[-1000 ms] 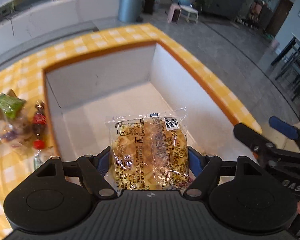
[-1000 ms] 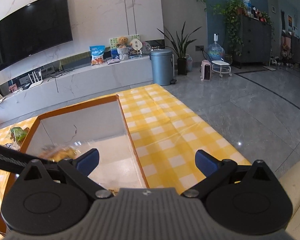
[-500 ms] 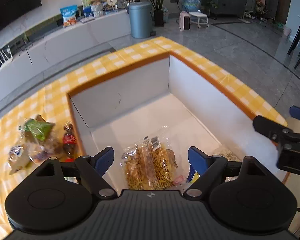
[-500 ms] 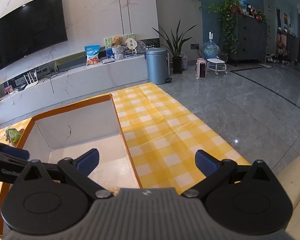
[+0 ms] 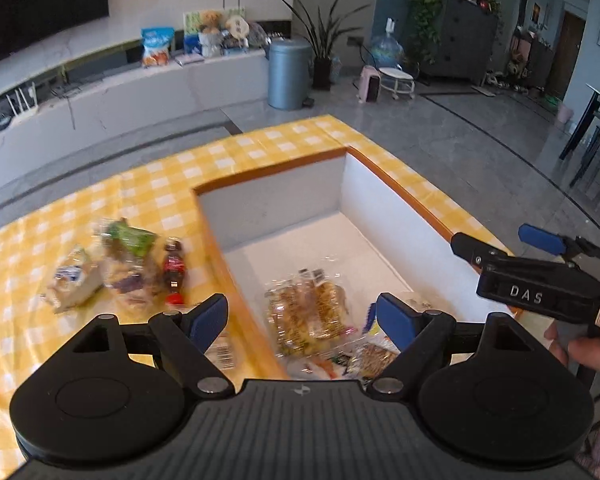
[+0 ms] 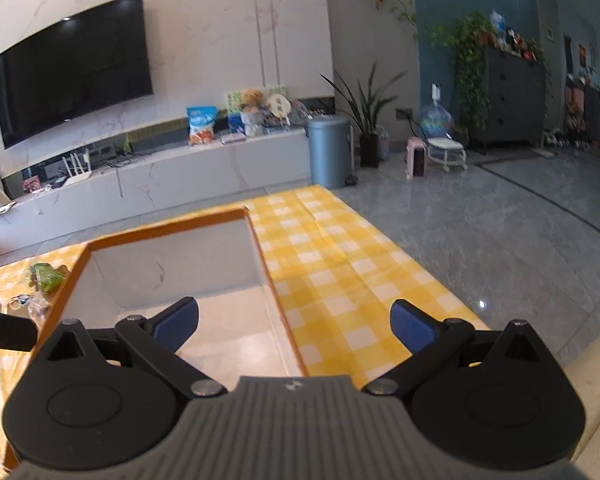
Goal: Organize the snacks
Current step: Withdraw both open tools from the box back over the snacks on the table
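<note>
While the clear-wrapped waffle pastry packet (image 5: pixel 306 312) lies loose in the white orange-rimmed box (image 5: pixel 384 200), remaining wrapped snacks (image 5: pixel 128 268) sit left of the spread, empty left gripper (image 5: pixel 300 318), nearer than the spread, empty right gripper (image 6: pixel 294 326).

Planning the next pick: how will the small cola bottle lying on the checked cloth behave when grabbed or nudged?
The cola bottle lies on its side, so a nudge across it would probably roll it. It looks full and dark, so likely heavy for its size. Its smooth, rigid plastic may slip between the pads.
</note>
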Tool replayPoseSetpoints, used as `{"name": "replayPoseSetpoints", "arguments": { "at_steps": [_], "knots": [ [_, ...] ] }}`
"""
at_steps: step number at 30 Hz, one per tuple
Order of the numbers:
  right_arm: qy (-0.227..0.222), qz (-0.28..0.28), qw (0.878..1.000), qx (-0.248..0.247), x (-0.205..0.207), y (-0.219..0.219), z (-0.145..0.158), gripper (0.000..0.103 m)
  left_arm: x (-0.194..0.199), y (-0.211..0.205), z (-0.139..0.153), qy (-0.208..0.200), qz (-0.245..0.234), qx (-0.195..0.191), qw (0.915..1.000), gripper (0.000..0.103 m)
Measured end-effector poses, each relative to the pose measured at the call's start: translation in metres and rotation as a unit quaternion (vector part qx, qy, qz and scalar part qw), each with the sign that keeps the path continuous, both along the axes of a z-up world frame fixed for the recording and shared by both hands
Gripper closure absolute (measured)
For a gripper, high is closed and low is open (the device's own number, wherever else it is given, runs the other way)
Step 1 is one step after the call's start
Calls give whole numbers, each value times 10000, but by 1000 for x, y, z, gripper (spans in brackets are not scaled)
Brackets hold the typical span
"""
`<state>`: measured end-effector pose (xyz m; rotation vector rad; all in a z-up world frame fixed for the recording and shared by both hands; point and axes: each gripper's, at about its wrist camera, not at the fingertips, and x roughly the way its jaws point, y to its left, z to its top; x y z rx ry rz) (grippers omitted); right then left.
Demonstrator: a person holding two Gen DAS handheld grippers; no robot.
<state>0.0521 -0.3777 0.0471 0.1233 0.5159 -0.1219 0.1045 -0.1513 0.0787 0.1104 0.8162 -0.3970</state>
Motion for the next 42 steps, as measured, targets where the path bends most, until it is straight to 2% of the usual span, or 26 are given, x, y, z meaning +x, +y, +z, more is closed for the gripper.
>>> {"name": "replayPoseSetpoints", "arguments": {
  "at_steps": [3,7,15,21,28,31,32,34,38,40,42],
  "knots": [
    [-187,205,9996,11,-6,9,9,3,-9,14,6,-93,18,51,9999,5],
    [-173,515,9985,120,-10,20,18,3,-16,36,10,-165,233,88,9996,5],
    [-148,911,9955,193,-14,62,31,3,-21,92,5,20,742,19,9972,5],
    [-181,1301,9911,195,-19,108,43,3,-23,126,2,-199,1204,320,9920,5],
    [-169,1518,9881,189,-10,162,52,4,-19,166,-11,-77,1704,343,9847,5],
    [-204,1619,9863,250,-9,185,52,6,-20,185,-17,-28,1813,313,9829,5],
    [-279,1647,9856,262,-10,193,51,12,-21,192,-20,-14,1829,282,9827,5],
    [-317,1695,9846,290,-11,210,48,14,-21,208,-27,-8,1925,187,9811,5],
    [27,1768,9839,277,-1,240,29,20,-22,239,-40,-137,2433,-73,9698,5],
    [228,1730,9846,122,6,254,15,26,-22,250,-47,-135,2421,-252,9698,5],
    [388,1610,9862,-82,12,266,-1,27,-24,258,-53,-33,2427,-344,9695,5]
  ]
}}
